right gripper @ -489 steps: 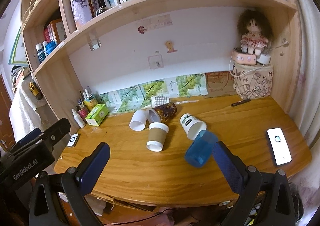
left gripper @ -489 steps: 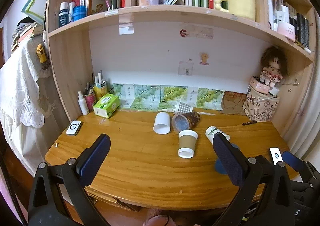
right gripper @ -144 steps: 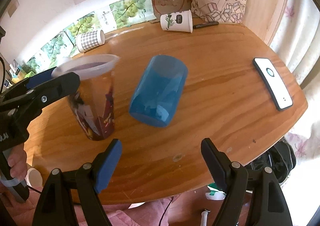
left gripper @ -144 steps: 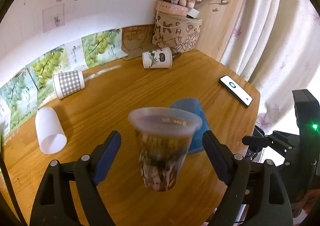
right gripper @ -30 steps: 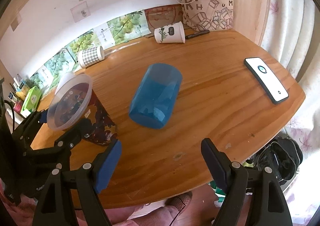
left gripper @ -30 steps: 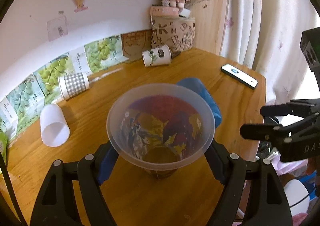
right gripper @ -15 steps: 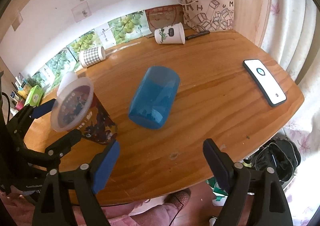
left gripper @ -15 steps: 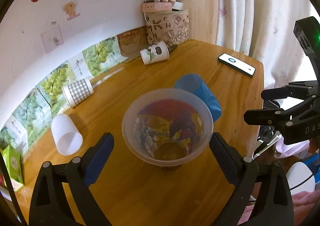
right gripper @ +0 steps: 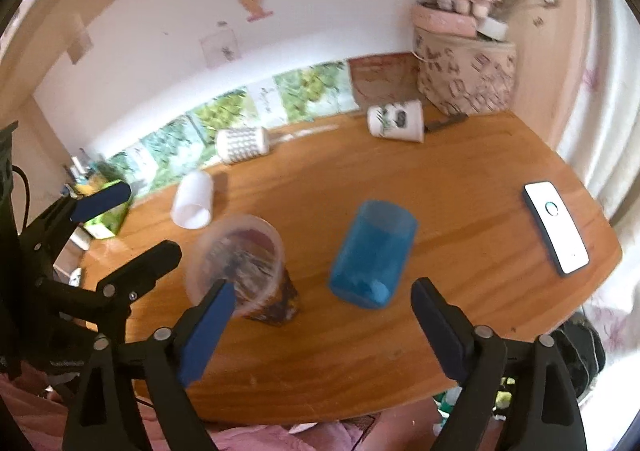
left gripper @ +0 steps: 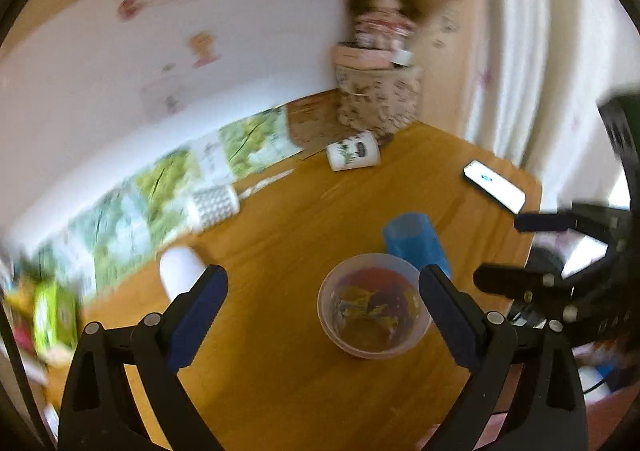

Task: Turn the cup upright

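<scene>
Your left gripper [left gripper: 320, 287], now spread apart, is pulling back from the patterned cup [left gripper: 374, 307] standing upright at lower centre, while your right gripper [right gripper: 320, 303] is hovering spread over the toppled blue cup [right gripper: 372, 251]

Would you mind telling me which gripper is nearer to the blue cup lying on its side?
Right. The right gripper is open just in front of the blue cup, roughly in line with it. The left gripper is open too, off beside the upright patterned cup, farther from it.
</scene>
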A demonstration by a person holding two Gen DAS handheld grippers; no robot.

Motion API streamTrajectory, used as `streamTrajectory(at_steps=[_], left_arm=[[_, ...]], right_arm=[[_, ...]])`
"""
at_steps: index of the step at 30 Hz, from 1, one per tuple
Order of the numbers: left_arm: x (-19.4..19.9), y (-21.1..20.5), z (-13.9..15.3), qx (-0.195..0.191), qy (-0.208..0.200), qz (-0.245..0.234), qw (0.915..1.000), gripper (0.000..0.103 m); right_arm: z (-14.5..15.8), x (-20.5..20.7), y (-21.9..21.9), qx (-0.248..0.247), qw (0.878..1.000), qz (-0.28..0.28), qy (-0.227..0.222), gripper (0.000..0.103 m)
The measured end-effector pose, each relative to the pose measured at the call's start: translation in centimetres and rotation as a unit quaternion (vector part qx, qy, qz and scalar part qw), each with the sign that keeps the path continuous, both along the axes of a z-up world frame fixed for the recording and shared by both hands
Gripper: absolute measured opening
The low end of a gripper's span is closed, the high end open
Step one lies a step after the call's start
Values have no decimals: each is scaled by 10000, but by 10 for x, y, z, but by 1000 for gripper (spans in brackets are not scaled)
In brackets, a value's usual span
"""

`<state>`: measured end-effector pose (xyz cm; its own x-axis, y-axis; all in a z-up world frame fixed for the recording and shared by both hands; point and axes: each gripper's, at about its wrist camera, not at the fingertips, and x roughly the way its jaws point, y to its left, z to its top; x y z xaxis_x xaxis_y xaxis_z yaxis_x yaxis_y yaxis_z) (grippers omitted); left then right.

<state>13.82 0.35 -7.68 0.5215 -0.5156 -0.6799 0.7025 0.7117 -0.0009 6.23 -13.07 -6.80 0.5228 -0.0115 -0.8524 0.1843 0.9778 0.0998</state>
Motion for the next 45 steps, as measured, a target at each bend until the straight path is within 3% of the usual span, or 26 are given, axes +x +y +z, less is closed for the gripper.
streamTrajectory(at_steps=[2,6,12,18,20,22,32,45], left_arm=[[3,7,7,20,114,481,9988,97],[-2,20,17,348,-262,1400,9892,97],[-6,45,29,322,-613,2180,9735,98],[-2,55,36,341,-286,2677,9625,97],[-3,61,35,281,-10,2880,9572,98],[0,64,30,290,280,3011,9527,97],[-7,69,26,434,237,3387,9396,98],[-14,64,26,542,101,3385,9393,98]], right_arm=[[10,3,4,-38,9998,182,-108,98],[27,6,15,-59,9984,510,-256,100],[44,12,35,270,9952,865,-377,101],[53,17,43,345,9939,976,-381,101],[56,15,43,305,9942,942,-425,101],[58,14,44,156,9946,916,-464,101],[58,11,52,-82,9950,870,-483,101],[58,11,53,-232,9951,754,-595,101]])
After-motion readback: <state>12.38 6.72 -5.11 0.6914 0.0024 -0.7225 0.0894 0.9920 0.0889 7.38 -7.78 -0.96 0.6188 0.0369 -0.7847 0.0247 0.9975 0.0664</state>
